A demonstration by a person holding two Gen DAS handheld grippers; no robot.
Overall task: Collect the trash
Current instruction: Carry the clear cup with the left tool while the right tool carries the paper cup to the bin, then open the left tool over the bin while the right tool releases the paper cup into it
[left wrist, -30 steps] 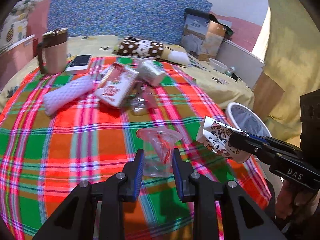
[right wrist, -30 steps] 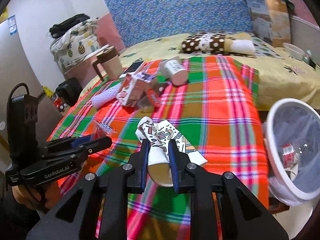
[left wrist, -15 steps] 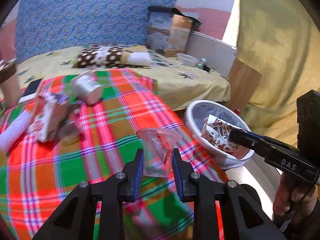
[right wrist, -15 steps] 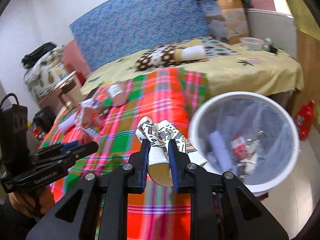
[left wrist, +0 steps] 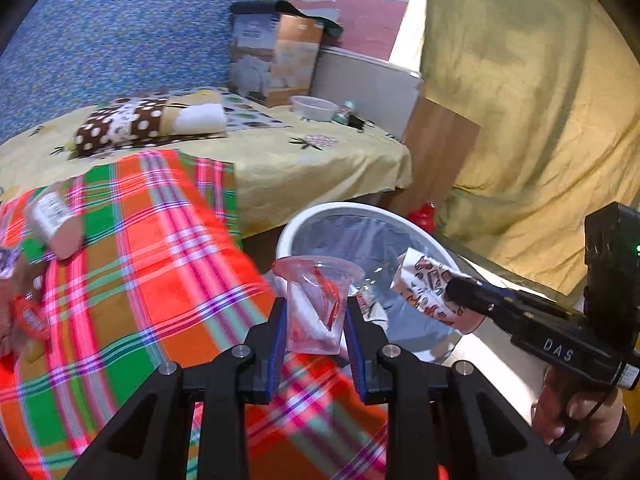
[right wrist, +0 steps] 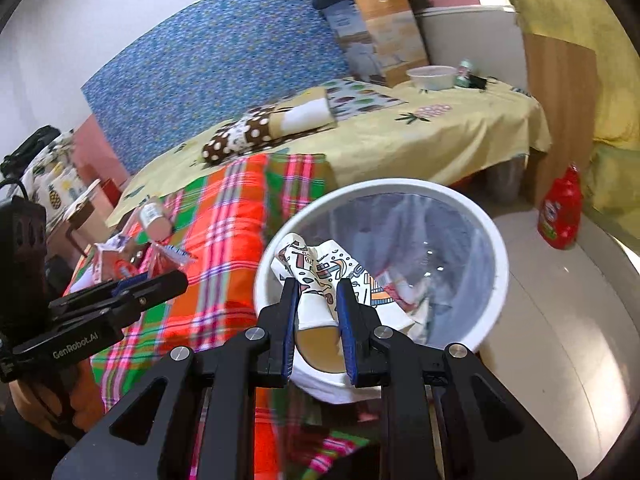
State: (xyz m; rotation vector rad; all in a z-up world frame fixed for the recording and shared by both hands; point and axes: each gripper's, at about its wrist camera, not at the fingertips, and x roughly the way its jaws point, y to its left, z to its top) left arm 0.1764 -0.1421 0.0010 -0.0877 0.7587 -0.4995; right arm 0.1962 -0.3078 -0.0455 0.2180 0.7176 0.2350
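Note:
My left gripper (left wrist: 316, 332) is shut on a clear plastic cup (left wrist: 316, 304) with a red scrap inside, held at the near rim of the white trash bin (left wrist: 320, 216). My right gripper (right wrist: 318, 316) is shut on a crushed patterned paper cup (right wrist: 316, 276), held over the bin's near rim (right wrist: 496, 256). The paper cup (left wrist: 428, 292) and right gripper also show in the left wrist view, above the bin. The bin is lined with a bag and holds some trash. The left gripper (right wrist: 160, 280) shows at the left of the right wrist view.
A plaid cloth (left wrist: 160, 248) covers the bed edge beside the bin, with a can (left wrist: 52, 220) and more wrappers (right wrist: 116, 256) on it. A red bottle (right wrist: 560, 212) stands on the floor right of the bin. A pillow (left wrist: 148, 124), box (left wrist: 276, 60) and bowl (left wrist: 314, 108) lie farther back.
Both grippers have swung right from over the plaid cloth to the trash bin, each still holding its cup. The bin now fills the middle of both views.

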